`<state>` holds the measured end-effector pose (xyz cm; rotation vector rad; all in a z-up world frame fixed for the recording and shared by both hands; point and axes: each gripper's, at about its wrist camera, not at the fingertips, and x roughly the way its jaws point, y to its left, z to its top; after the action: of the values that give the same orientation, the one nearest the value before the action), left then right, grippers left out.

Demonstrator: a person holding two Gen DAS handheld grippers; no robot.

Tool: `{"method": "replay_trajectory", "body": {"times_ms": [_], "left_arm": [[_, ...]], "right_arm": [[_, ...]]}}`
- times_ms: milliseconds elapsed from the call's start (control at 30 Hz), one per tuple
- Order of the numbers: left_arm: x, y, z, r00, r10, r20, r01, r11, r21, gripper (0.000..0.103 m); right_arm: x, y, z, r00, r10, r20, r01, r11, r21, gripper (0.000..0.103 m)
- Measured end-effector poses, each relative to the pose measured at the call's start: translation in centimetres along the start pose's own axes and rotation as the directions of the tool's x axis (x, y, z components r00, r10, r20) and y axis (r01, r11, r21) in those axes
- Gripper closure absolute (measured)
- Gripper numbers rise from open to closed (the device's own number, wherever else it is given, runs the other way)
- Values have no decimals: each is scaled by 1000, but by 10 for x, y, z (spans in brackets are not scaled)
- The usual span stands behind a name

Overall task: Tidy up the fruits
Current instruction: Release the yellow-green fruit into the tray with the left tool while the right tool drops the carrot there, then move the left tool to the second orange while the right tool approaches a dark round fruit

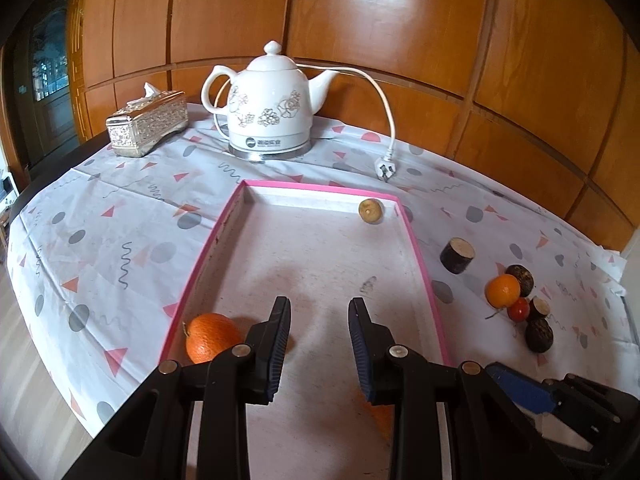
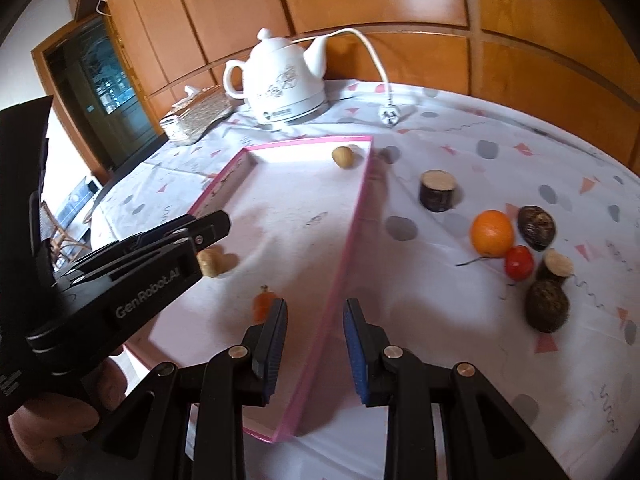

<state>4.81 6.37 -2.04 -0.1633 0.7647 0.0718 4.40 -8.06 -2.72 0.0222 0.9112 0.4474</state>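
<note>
A pink-rimmed tray (image 1: 416,248) lies on the patterned cloth. My left gripper (image 1: 319,312) hovers open over its near half, nothing between the fingers. Just left of it in the tray sits an orange (image 1: 210,336), and a tan cut piece (image 1: 370,210) rests at the far right corner. My right gripper (image 2: 316,320) stands open and empty above the tray's right rim (image 2: 352,232). Right of the tray lie a dark cut stalk piece (image 2: 438,190), a second orange (image 2: 491,233), a small tomato (image 2: 519,262) and dark round fruits (image 2: 546,306). The left gripper (image 2: 212,240) shows at left, a tan piece (image 2: 212,262) under it.
A white ceramic kettle (image 1: 272,108) with its loose cord and plug (image 1: 385,168) stands behind the tray, and a silver tissue box (image 1: 148,128) is at the back left. Wooden wall panels close off the back. The table edge drops off at left.
</note>
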Motion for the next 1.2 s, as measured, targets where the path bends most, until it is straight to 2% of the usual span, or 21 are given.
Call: {"method": "replay_trajectory", "body": {"times_ms": [133, 333, 833, 1000, 1200], "left_arm": [[-2, -5, -3, 1000, -19, -5, 19, 1000, -1, 68], [-5, -16, -7, 999, -44, -5, 44, 998, 33, 68], [-5, -62, -16, 992, -122, -42, 127, 982, 137, 68], [-2, -77, -22, 988, -141, -65, 150, 974, 168, 68], [1, -88, -27, 986, -146, -84, 160, 968, 194, 68]], "right_arm": [[-7, -10, -1, 998, -58, 31, 58, 998, 25, 73], [-14, -37, -9, 992, -122, 42, 117, 988, 106, 71], [-42, -124, -46, 966, -257, 23, 237, 919, 316, 71], [-46, -142, -57, 962, -271, 5, 252, 900, 355, 71], [-42, -145, -50, 967, -253, 9, 235, 909, 346, 65]]}}
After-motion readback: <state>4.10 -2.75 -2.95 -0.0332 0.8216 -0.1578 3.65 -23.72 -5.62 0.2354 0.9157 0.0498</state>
